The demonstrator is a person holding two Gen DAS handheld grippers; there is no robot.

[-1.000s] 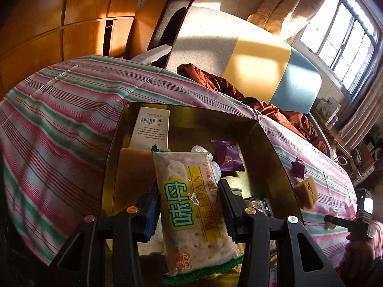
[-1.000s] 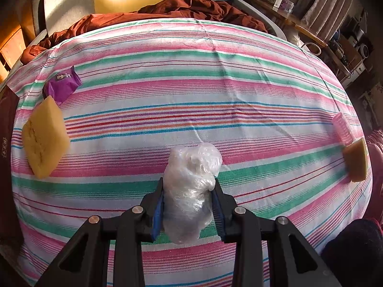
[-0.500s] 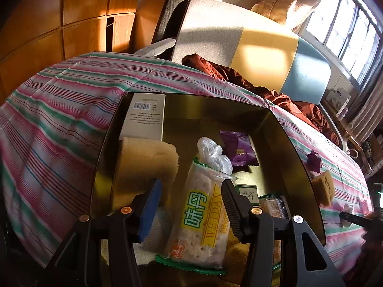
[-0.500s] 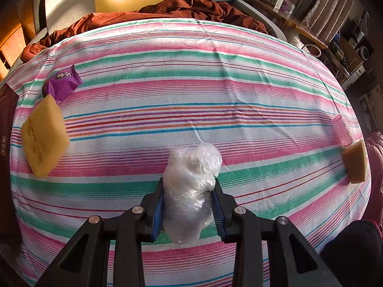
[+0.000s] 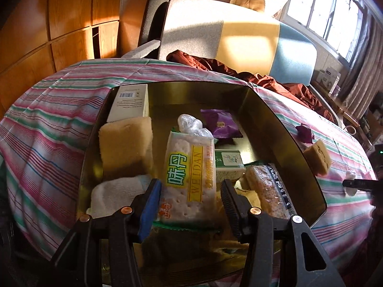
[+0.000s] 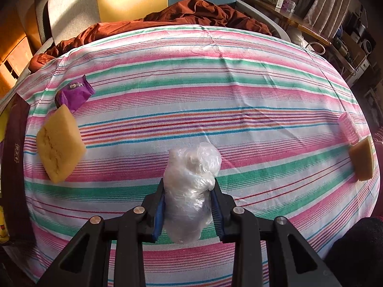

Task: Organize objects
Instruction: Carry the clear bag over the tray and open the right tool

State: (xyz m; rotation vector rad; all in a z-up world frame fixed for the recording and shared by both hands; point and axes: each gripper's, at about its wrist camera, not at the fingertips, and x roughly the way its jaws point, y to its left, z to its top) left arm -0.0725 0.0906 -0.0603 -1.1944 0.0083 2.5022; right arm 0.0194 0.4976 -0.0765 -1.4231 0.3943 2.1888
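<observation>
In the left wrist view my left gripper is open above a gold box. A white WEIDAN cracker pack lies in the box between the spread fingers, free of them. The box also holds a sponge, a white carton, a purple snack, a plastic wad and other packs. In the right wrist view my right gripper is shut on a clear crumpled plastic bag above the striped cloth.
On the striped cloth lie a yellow sponge and a purple snack at the left, a pink roller and another sponge at the right. The box's dark edge is at far left. A brown blanket lies behind.
My left gripper has opened and let go of the cracker pack, which now lies in the box. The right gripper and its bag have hardly moved.
</observation>
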